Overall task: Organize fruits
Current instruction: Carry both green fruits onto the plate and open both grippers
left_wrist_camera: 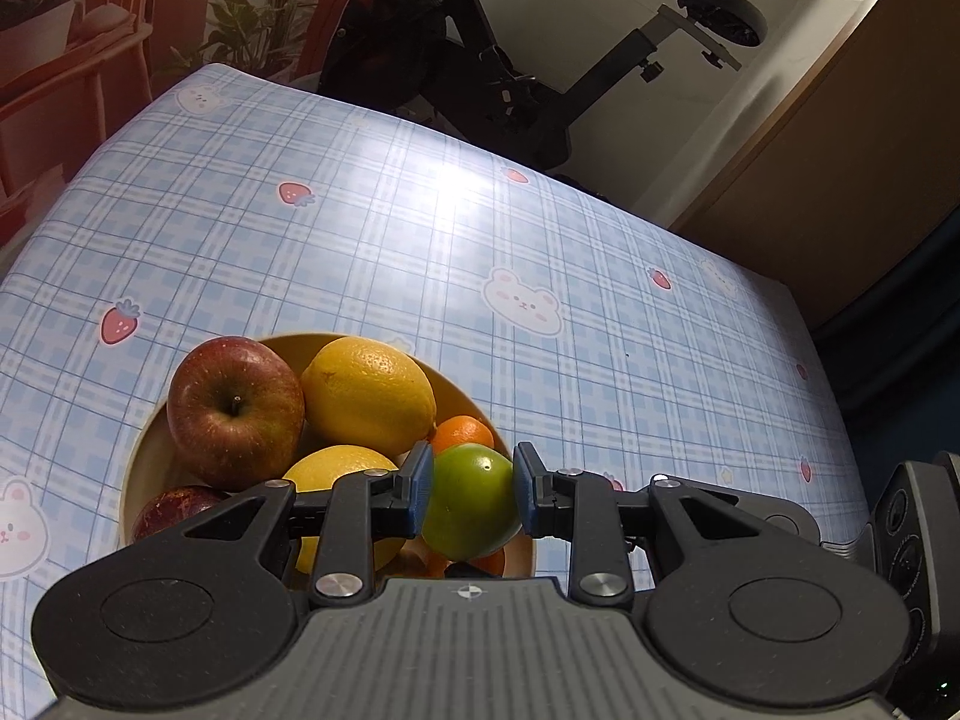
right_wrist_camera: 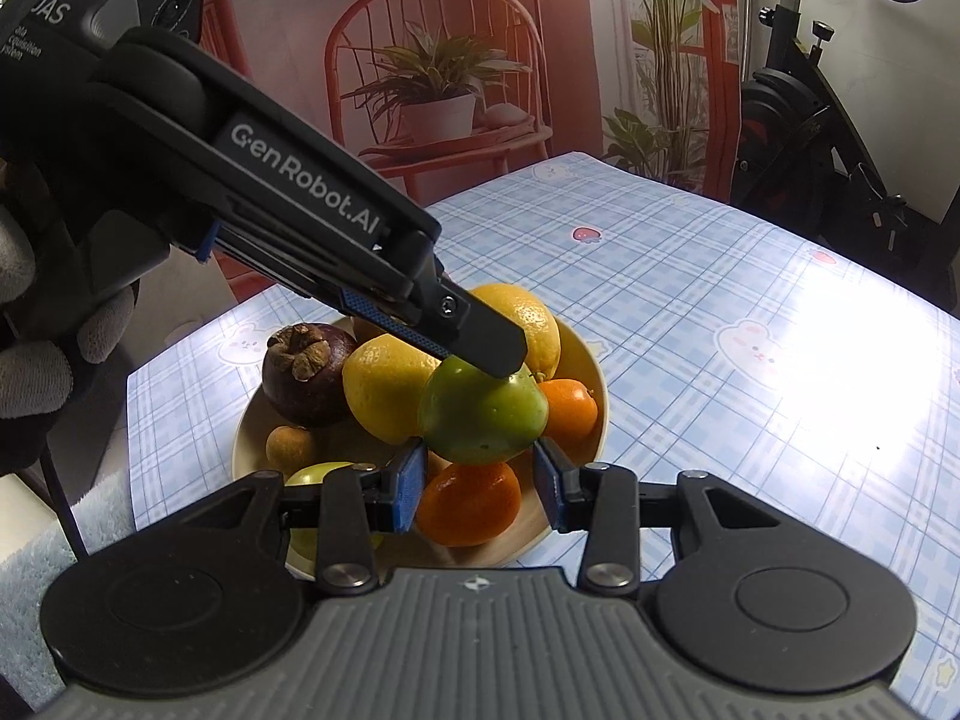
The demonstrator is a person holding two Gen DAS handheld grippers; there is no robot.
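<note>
Green fruit (left_wrist_camera: 471, 504) clamped in left tool (left_wrist_camera: 472, 491); right tool (right_wrist_camera: 480, 489) parted; two lemons (right_wrist_camera: 387, 387).

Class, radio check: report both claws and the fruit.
Left claw shut on green fruit over bowl. Right claw open, near it, empty. Lemons, apple crowd bowl.

Glossy, smooth green fruit (left_wrist_camera: 471, 504); dimpled, waxy lemon (left_wrist_camera: 367, 399); shiny apple (left_wrist_camera: 235, 411). Matt, rough-capped mangosteen (right_wrist_camera: 307, 373) at left. Satin-smooth bowl (right_wrist_camera: 591, 378). Glossy plastic tablecloth (left_wrist_camera: 420, 228). Matt black plastic gripper (right_wrist_camera: 480, 489), textured blue pads (right_wrist_camera: 410, 489).
</note>
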